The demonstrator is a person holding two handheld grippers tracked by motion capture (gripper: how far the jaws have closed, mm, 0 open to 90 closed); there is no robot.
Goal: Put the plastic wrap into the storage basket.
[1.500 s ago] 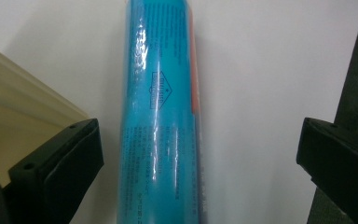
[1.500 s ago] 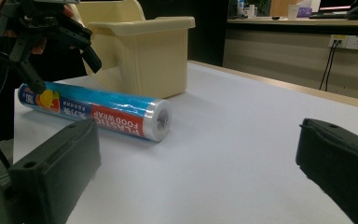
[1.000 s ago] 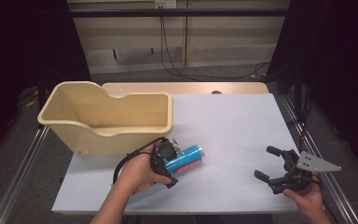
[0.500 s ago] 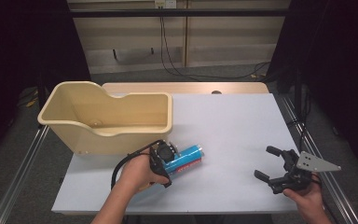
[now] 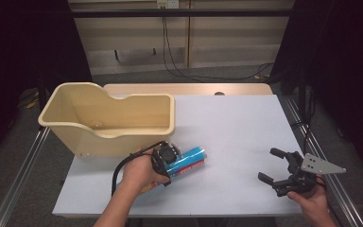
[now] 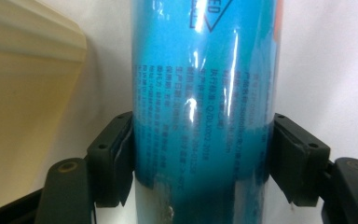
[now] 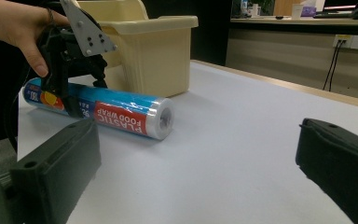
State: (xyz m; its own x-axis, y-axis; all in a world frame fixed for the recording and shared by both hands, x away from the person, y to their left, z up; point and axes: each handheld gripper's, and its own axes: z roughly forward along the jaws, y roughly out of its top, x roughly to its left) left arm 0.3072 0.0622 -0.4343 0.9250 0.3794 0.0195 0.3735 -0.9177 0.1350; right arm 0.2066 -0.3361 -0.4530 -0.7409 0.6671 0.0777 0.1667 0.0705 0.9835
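L gripper (image 5: 166,161) jaws just closed, now clamped on wrap roll (image 5: 185,161), lower centre of high view, beside bin (image 5: 123,135). R gripper (image 5: 278,166) apart, idle lower right. Risk: slick film, off-centre grip, so roll may tip or slip when I lift.

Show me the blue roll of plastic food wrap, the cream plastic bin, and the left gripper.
blue roll of plastic food wrap (image 7: 121,117), right gripper view, red label.
cream plastic bin (image 5: 105,134), high view, front rim.
left gripper (image 6: 200,158), left gripper view, between its jaws, clamped on the roll.
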